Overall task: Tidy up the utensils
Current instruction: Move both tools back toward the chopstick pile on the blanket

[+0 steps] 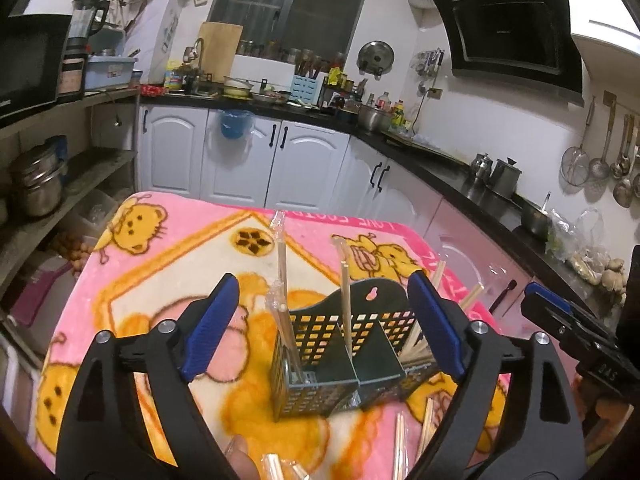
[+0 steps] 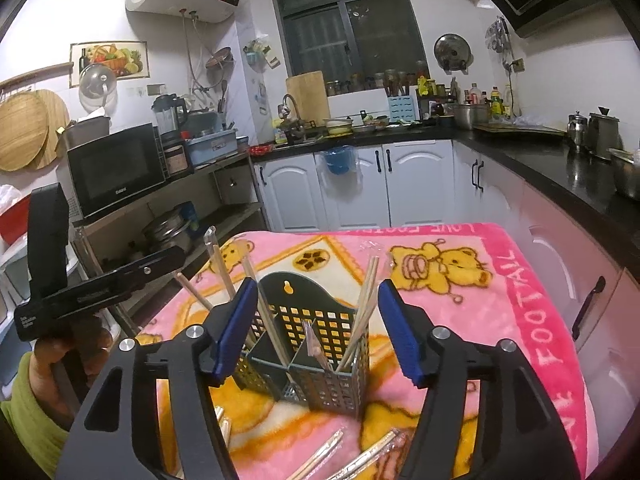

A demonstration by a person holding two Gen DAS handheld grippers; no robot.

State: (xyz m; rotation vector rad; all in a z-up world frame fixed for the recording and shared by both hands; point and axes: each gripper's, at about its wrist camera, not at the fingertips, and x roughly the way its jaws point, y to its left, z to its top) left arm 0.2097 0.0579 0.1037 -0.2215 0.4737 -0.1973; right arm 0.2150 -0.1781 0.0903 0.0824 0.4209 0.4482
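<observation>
A dark perforated utensil caddy (image 1: 320, 384) (image 2: 324, 376) with several compartments stands on a pink bear blanket (image 1: 168, 264) (image 2: 500, 304). Wooden chopsticks, some in clear wrappers, stand in it (image 1: 346, 304) (image 2: 362, 312). More wrapped chopsticks lie loose on the blanket in front of it (image 1: 400, 448) (image 2: 360, 460). My left gripper (image 1: 324, 328) is open and empty, its blue pads on either side of the caddy. My right gripper (image 2: 316, 328) is open and empty, also straddling the caddy. Each gripper shows at the edge of the other's view.
White cabinets (image 1: 240, 160) and a black counter (image 2: 560, 160) with pots run behind and to the right. A shelf with a microwave (image 2: 116, 168) and steel pots (image 1: 38, 184) stands on the left.
</observation>
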